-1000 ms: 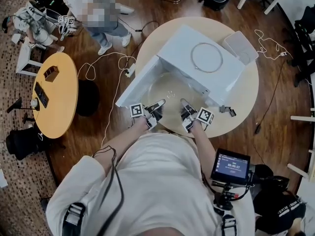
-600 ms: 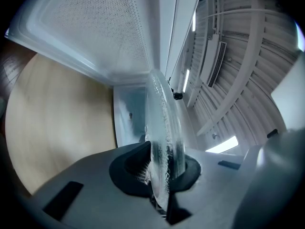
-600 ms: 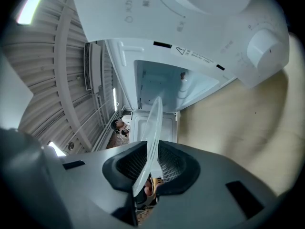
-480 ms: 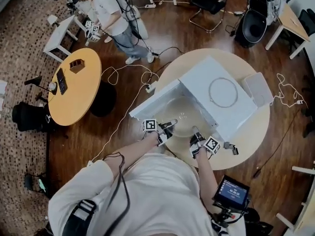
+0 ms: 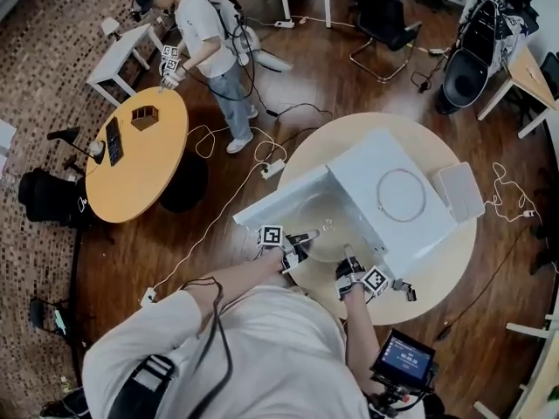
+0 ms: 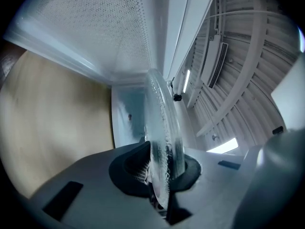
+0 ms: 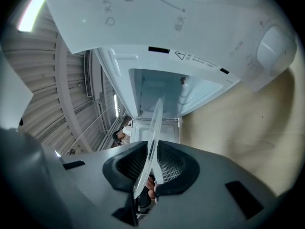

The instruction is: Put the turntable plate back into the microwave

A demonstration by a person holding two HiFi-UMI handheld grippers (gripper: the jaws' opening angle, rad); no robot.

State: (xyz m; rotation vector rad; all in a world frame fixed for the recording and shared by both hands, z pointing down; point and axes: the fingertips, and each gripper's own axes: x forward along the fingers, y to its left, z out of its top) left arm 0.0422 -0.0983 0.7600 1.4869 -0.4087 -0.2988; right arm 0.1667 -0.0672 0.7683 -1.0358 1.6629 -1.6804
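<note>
The clear glass turntable plate (image 5: 325, 232) hangs level at the open front of the white microwave (image 5: 384, 182), and both grippers hold it. My left gripper (image 5: 301, 236) is shut on its left rim, my right gripper (image 5: 349, 260) on its near right rim. In the left gripper view the plate (image 6: 163, 128) stands edge-on between the dark pads of the left gripper (image 6: 162, 175). The right gripper view shows the plate's rim (image 7: 153, 137) clamped in the right gripper (image 7: 151, 173), with the lit microwave cavity (image 7: 157, 92) just ahead.
The microwave door (image 5: 279, 199) swings open to the left. A thin ring (image 5: 401, 195) lies on the microwave's top, and a white box (image 5: 460, 190) stands beside it on the round table (image 5: 437, 260). Another person (image 5: 205, 33) stands by an orange table (image 5: 140, 160). Cables cross the floor.
The head view has swung, so the table now sits lower and further right. Both grippers keep their hold on the plate at the microwave's open front and have sunk a little.
</note>
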